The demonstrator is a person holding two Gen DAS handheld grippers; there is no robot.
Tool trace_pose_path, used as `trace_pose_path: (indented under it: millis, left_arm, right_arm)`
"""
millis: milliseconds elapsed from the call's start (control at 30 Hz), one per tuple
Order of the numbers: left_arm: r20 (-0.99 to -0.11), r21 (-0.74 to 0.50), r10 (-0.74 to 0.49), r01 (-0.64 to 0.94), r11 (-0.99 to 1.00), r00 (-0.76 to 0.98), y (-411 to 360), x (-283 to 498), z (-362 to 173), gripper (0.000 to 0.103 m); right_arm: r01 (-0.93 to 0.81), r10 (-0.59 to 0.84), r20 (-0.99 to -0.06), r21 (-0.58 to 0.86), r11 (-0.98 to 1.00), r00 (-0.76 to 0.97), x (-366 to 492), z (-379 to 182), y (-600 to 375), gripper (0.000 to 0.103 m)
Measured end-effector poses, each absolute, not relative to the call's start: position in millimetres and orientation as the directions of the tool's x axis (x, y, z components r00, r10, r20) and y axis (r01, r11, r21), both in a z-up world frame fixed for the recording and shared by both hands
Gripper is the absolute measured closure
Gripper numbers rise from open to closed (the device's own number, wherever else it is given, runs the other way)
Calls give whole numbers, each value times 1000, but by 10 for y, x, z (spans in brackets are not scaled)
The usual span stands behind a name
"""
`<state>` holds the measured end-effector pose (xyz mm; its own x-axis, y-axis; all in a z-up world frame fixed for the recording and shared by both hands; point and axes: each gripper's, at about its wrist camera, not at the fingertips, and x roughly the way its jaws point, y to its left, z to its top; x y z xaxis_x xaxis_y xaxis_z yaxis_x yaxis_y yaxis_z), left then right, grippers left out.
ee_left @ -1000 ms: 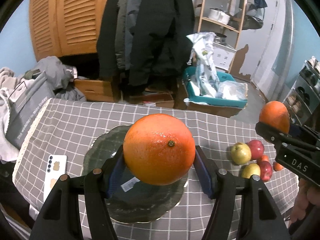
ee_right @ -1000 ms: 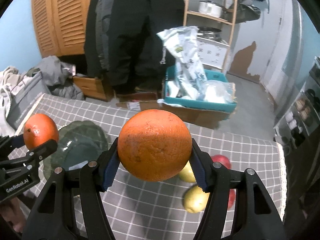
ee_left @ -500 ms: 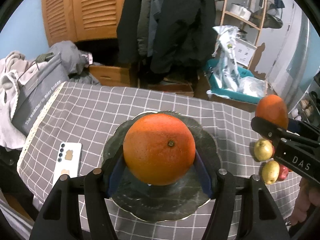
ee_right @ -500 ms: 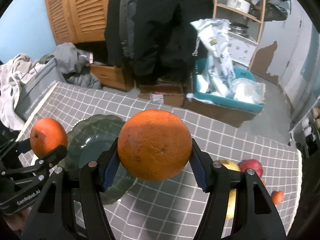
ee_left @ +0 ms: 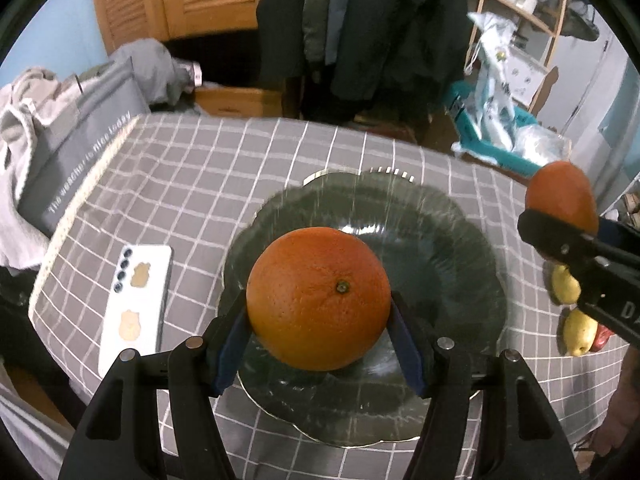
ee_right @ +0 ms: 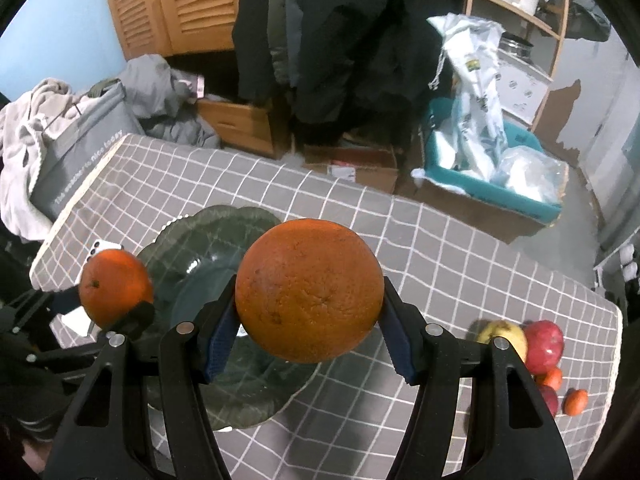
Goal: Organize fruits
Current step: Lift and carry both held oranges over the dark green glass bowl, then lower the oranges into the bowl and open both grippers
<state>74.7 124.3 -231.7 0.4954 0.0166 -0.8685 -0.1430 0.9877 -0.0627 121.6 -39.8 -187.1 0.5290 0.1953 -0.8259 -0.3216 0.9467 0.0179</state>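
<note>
Left tool [ee_left: 319,322]: clenched on orange [ee_left: 318,298]; right tool [ee_right: 308,316]: clenched on second orange [ee_right: 309,289]

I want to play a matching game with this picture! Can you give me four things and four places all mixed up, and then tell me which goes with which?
Things:
1. phone
2. plate
3. red apple
4. teal bin

Places:
A. on the floor beyond the table
B. at the table's right end, among other fruit
C. under the orange that the left gripper holds
D. flat on the tablecloth, left of the plate

Pairs: 1-D, 2-C, 3-B, 4-A
</note>
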Motion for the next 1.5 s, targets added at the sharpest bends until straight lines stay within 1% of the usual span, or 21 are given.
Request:
trace_pose_path:
  millis: [533,767,933,1000,1067,1100,1133,1500]
  left_arm:
    - [-931,-44,24,-179,983,364,1336,842,-2833,36]
    - [-955,-61,-5,-182,981,296,1341,878,-3010,36]
    - [-961,-24,23,-164,986,276,1258,883,-3062,35]
    - [-960,-27,20,-162,986,280,1248,879,-3048,35]
    - [-954,-24,25,-160,987,297,1238,875,-3000,30]
    - [-949,-10,40,-158,987,311,1232,870,-2958,21]
    - [-944,0,52,-157,988,326,1227,865,-2920,16]
    - [-930,-5,64,-185,983,363,1396,760,-2699,16]
  right_arm:
    - [-350,209,-874,47,935,439,1294,-2326,-234,39]
    - [-351,221,-878,65,934,424,1313,-2365,-225,39]
    - [-353,227,-880,74,933,416,1322,-2386,-225,39]
    - [-353,231,-882,80,932,411,1329,-2393,-224,39]
    - [-351,234,-882,85,933,409,1329,-2398,-230,39]
    - [-350,237,-882,88,933,408,1331,-2399,-233,39]
    - [-348,239,-882,92,933,407,1334,-2401,-236,39]
    - [-359,255,-894,116,926,369,1347,-2475,-187,38]
